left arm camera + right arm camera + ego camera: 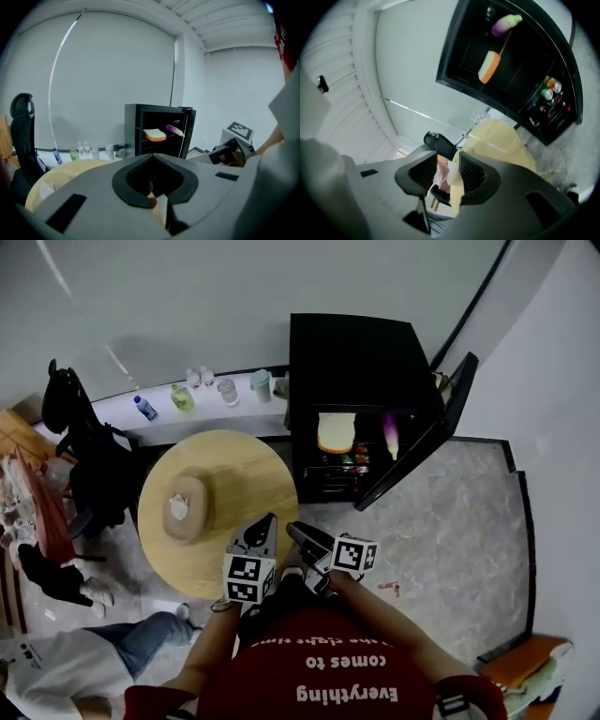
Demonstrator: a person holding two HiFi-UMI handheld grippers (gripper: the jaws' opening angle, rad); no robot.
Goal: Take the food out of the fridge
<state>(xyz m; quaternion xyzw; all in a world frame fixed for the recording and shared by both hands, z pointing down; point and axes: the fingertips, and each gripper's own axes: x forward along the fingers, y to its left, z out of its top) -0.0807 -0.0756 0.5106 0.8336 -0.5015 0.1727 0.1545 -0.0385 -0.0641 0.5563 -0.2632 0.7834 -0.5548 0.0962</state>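
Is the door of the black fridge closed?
No, the door of the black fridge is swung wide open, so the orange-crusted slice of bread and the purple eggplant on its shelf show.

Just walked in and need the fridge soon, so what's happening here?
A person stands facing the open black fridge with a gripper in each hand. Neither the left gripper nor the right gripper holds anything. The bread slice and purple eggplant sit on its upper shelf.
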